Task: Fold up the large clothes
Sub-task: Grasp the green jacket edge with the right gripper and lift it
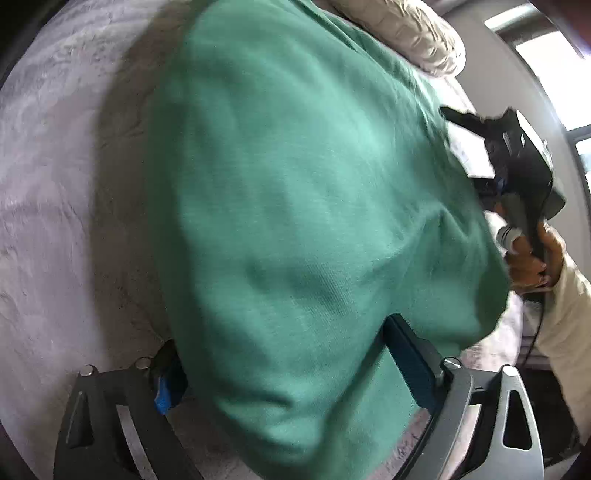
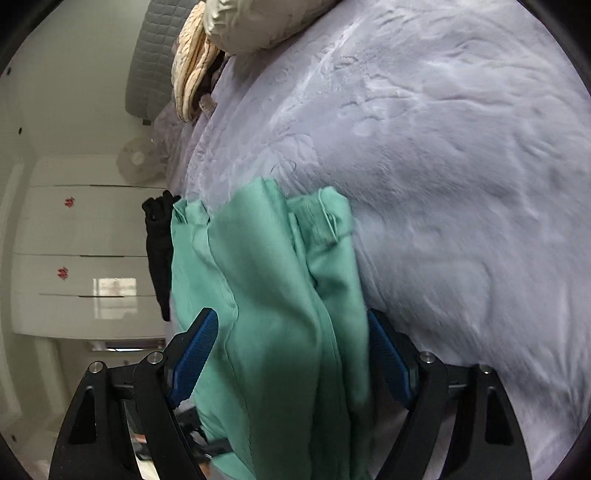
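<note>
Both grippers grasp the green garment and lift it over the lavender blanket, probably to hang it straight before folding. The left gripper pinches a bulging fold; the right gripper clamps bunched layers.

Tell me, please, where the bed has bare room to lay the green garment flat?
Bare lilac blanket lies right of the green garment, below the cream pillows. The left edge, by the black cloth, is crowded.
</note>
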The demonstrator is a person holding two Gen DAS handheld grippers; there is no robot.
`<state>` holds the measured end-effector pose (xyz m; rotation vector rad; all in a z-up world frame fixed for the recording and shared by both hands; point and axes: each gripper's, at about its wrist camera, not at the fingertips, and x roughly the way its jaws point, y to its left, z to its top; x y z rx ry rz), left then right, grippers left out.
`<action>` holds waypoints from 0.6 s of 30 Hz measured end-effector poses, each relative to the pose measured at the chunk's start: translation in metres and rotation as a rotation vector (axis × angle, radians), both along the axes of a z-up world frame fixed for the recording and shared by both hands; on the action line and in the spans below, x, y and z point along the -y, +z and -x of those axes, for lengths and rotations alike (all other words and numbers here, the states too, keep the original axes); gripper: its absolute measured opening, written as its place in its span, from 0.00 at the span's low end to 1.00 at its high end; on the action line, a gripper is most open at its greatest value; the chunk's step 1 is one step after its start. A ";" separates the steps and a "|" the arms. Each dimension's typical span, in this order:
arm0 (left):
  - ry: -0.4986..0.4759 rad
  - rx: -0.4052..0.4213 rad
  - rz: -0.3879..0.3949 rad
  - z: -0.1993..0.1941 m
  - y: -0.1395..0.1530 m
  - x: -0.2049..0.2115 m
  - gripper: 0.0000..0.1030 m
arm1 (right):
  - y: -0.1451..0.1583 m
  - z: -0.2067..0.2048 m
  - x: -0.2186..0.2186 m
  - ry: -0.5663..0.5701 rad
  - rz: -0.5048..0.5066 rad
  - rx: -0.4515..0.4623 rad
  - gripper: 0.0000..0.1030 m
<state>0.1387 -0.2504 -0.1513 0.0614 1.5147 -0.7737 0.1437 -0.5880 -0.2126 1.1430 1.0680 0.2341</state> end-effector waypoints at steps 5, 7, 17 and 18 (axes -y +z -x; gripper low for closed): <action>-0.007 0.038 -0.049 0.009 0.003 0.005 0.94 | 0.001 0.000 -0.003 0.008 0.008 0.010 0.82; -0.005 0.036 -0.049 0.011 0.004 0.006 0.94 | 0.002 -0.001 -0.002 0.014 0.007 0.000 0.82; -0.005 0.039 -0.047 0.012 0.002 0.001 0.94 | 0.002 -0.011 -0.010 0.030 0.024 -0.003 0.82; -0.005 0.040 -0.048 0.014 0.002 0.001 0.95 | 0.003 -0.012 -0.011 0.032 0.025 -0.003 0.82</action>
